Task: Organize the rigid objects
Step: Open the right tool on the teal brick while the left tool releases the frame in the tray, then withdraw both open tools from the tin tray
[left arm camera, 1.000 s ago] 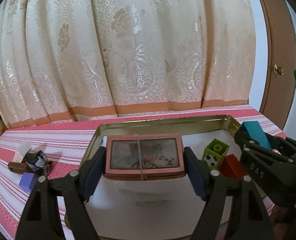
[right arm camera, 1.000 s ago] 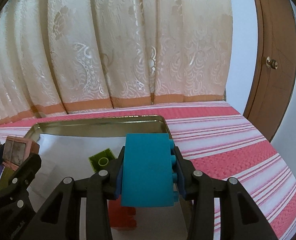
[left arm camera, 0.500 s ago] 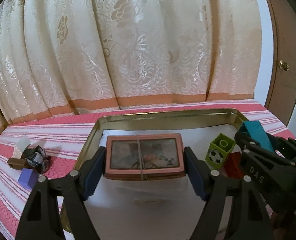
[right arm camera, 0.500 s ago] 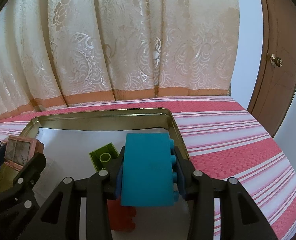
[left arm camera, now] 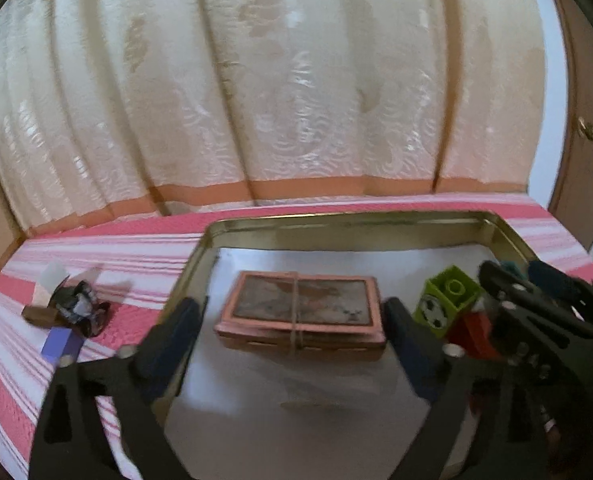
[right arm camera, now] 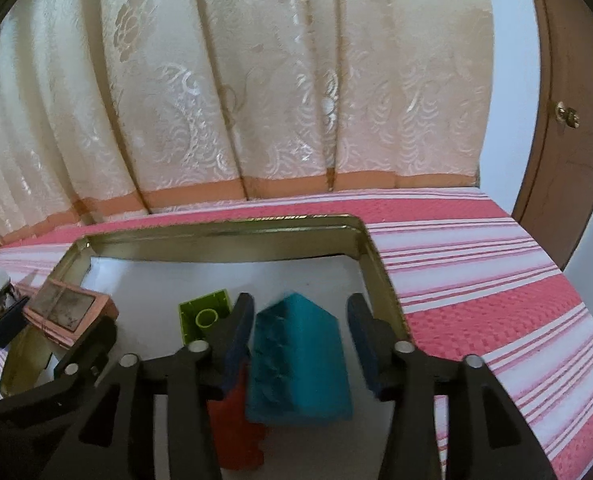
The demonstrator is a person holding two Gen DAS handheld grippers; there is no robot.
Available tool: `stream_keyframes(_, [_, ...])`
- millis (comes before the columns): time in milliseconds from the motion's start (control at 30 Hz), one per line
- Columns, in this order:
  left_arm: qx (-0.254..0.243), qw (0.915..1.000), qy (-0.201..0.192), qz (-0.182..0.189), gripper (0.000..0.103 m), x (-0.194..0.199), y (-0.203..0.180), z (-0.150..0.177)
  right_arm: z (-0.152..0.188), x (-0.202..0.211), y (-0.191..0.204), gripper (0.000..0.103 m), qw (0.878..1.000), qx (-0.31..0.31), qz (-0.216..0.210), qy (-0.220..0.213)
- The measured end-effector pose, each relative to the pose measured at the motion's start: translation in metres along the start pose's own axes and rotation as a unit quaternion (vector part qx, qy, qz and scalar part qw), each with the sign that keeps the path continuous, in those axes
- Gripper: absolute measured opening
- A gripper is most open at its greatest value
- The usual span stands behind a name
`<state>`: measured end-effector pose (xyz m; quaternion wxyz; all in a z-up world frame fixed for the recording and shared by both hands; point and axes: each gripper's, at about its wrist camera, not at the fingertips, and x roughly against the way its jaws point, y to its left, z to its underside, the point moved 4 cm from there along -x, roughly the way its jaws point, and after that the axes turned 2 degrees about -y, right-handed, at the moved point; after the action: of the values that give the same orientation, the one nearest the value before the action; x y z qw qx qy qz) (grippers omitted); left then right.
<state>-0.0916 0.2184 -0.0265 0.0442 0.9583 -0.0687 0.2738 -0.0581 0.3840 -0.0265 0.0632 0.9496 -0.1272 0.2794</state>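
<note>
A pink-framed flat box (left arm camera: 300, 312) bound with a band lies on the floor of the gold metal tray (left arm camera: 336, 220). My left gripper (left arm camera: 292, 340) straddles it with jaws opening, and both pads stand clear of its ends. In the right wrist view a teal block (right arm camera: 296, 360) sits tilted and blurred between the fingers of my right gripper (right arm camera: 300, 336). Those jaws are opening too, with a gap at the right pad. The block leans over a red brick (right arm camera: 236, 432). A green brick (right arm camera: 204, 314) stands just behind, also seen with its football print (left arm camera: 448, 300).
Left of the tray on the red striped cloth lie a purple block (left arm camera: 58, 342), a dark toy (left arm camera: 78, 306), a brown piece (left arm camera: 36, 314) and a white piece (left arm camera: 52, 274). A cream curtain hangs behind. A wooden door (right arm camera: 568, 120) stands at the right.
Both grippers have spread their jaws. The pink box has left the left pads and lies in the tray. The teal block has come loose and tipped between the right fingers.
</note>
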Motion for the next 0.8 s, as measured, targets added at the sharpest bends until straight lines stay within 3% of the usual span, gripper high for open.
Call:
stream_keyframes(100, [0.033, 0.9992, 0.000, 0.023, 0.103, 0.002, 0.011, 0.002, -0.003, 0.008, -0.007, 0.084, 0.999, -0.026, -0.007, -0.025])
stream_keyframes(167, [0.043, 0.9985, 0.010, 0.033, 0.103, 0.001, 0.013, 0.003, -0.006, 0.016, -0.009, 0.088, 0.998, -0.035, -0.015, -0.047])
stream_keyframes(300, [0.024, 0.9992, 0.003, 0.031, 0.103, 0.008, 0.009, 0.001, -0.009, 0.027, -0.004, 0.089, 0.997, -0.023, -0.012, -0.078])
stream_keyframes(433, [0.007, 0.9996, -0.019, 0.019, 0.103, 0.016, 0.007, -0.001, -0.009, 0.029, -0.001, 0.089, 0.996, -0.016, -0.011, -0.082])
stream_keyframes(567, [0.010, 0.9995, -0.018, 0.025, 0.103, 0.018, 0.009, 0.000, -0.009, 0.028, -0.002, 0.089, 0.996, -0.021, -0.010, -0.083])
stream_keyframes(800, [0.007, 0.9991, -0.042, 0.002, 0.103, 0.025, 0.020, 0.000, -0.010, 0.039, -0.012, 0.089, 0.992, -0.044, -0.008, -0.115])
